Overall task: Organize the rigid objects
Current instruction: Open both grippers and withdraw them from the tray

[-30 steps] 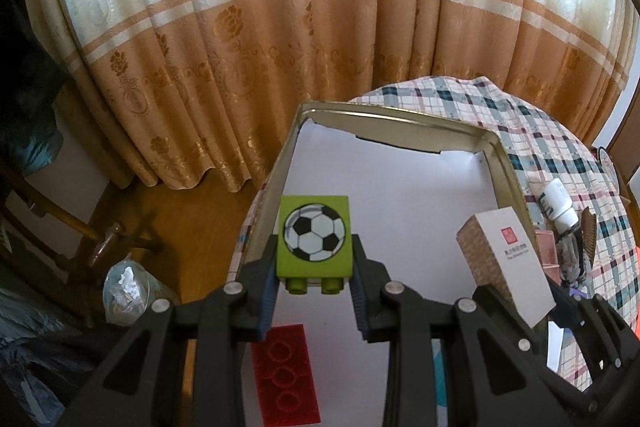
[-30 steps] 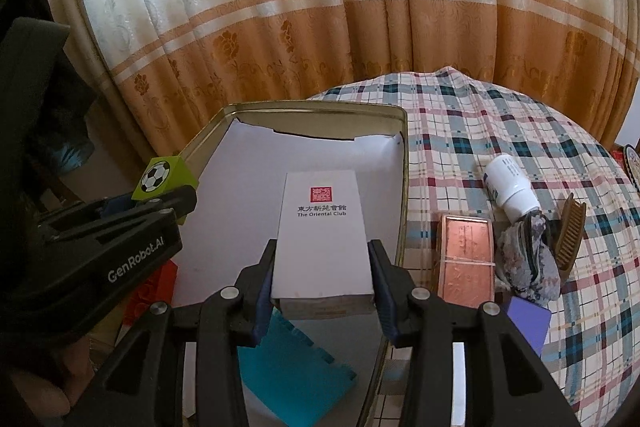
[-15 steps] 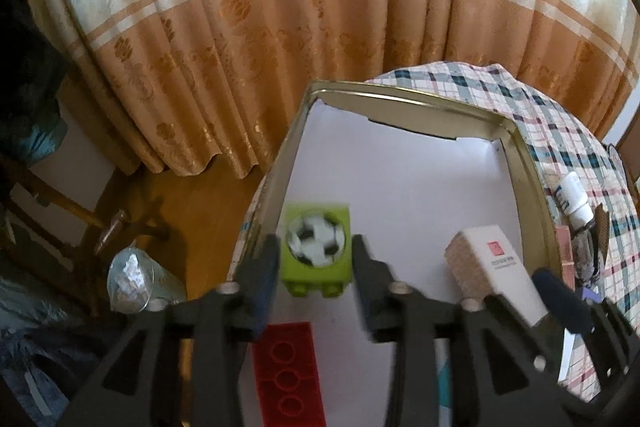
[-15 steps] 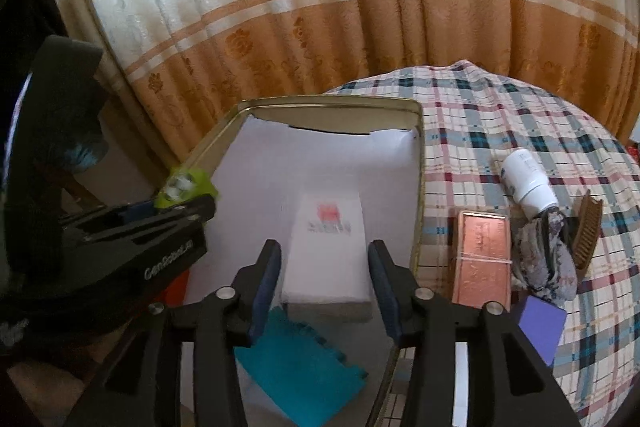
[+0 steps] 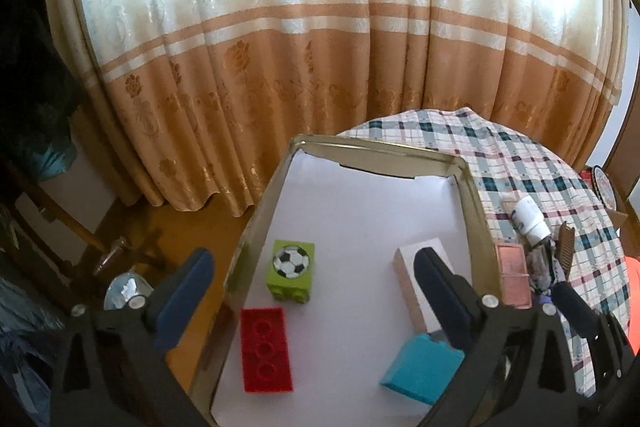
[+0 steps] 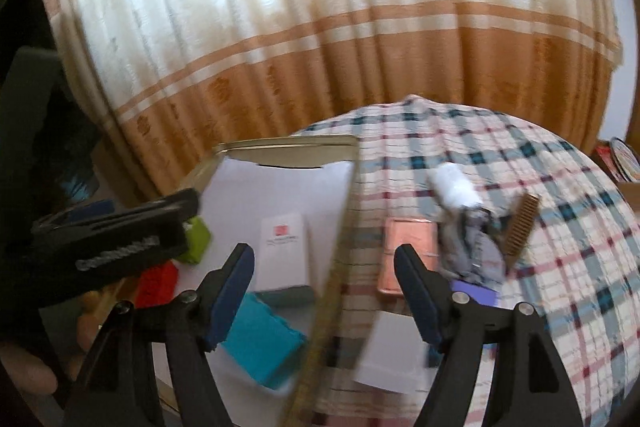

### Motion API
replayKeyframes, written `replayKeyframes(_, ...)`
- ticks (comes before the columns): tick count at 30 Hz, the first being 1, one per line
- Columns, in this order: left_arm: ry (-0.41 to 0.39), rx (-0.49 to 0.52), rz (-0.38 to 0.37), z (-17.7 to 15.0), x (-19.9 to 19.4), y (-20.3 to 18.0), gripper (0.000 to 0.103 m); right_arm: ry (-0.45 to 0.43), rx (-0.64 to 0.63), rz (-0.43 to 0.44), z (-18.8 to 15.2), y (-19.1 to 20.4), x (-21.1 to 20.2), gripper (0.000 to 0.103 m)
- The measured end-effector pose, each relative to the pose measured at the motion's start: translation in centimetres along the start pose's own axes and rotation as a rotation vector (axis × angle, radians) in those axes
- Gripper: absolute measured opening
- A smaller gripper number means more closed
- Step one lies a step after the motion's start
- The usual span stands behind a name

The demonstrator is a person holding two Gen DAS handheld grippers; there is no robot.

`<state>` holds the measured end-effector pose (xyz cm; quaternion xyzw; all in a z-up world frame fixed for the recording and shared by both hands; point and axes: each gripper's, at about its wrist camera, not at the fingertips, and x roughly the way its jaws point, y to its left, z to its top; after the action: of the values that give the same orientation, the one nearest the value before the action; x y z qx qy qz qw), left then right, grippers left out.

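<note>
A second ago the left gripper (image 5: 312,287) clamped the green football block (image 5: 291,270) and the right gripper (image 6: 326,291) clamped the white Oriental Club box (image 6: 285,251). Both have now let go and drawn back. The green block sits on the white lining near the left wall of the gold tin tray (image 5: 256,227), studs facing the camera, free between the left gripper's blue pads, whose jaws are opening wide with nothing touching them. The red brick (image 5: 265,343) lies flat just nearer along the same left wall, apart from the green block. The white box lies flat toward the tray's right wall, and the teal block (image 5: 422,367) sits just in front of it at the near right.

The right gripper's jaws are opening too and hold nothing. In the blurred right wrist view they straddle the tray's right rim, with the white box left of centre.

On the plaid tablecloth (image 6: 560,267) beside the tray's right wall lies a copper-coloured tin (image 6: 406,259), then a white bottle (image 6: 456,187), a crumpled grey cloth (image 6: 472,255) and a wooden comb (image 6: 520,227) further right.
</note>
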<state>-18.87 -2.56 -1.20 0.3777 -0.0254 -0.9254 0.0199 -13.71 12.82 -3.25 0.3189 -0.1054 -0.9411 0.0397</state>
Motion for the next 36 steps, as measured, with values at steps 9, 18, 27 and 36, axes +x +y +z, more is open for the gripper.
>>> replayKeyframes(9, -0.035, 0.006, 0.010, -1.9, -1.4, -1.6, 0.101, -0.060, 0.060, -0.094, -1.4, -3.7, -2.5, 0.075)
replayKeyframes(18, -0.014, -0.003, 0.003, -3.8, -1.8, -2.8, 0.101, -0.080, 0.086, -0.171, -2.3, -6.3, -3.6, 0.075)
replayKeyframes(27, -0.016, 0.007, -0.002, -4.8, -2.4, -3.8, 0.101, -0.095, 0.101, -0.227, -3.1, -8.2, -4.6, 0.075)
replayKeyframes(36, -0.009, 0.022, -0.002, -5.9, -2.7, -5.1, 0.101, -0.105, 0.106, -0.253, -3.0, -9.5, -5.1, 0.075)
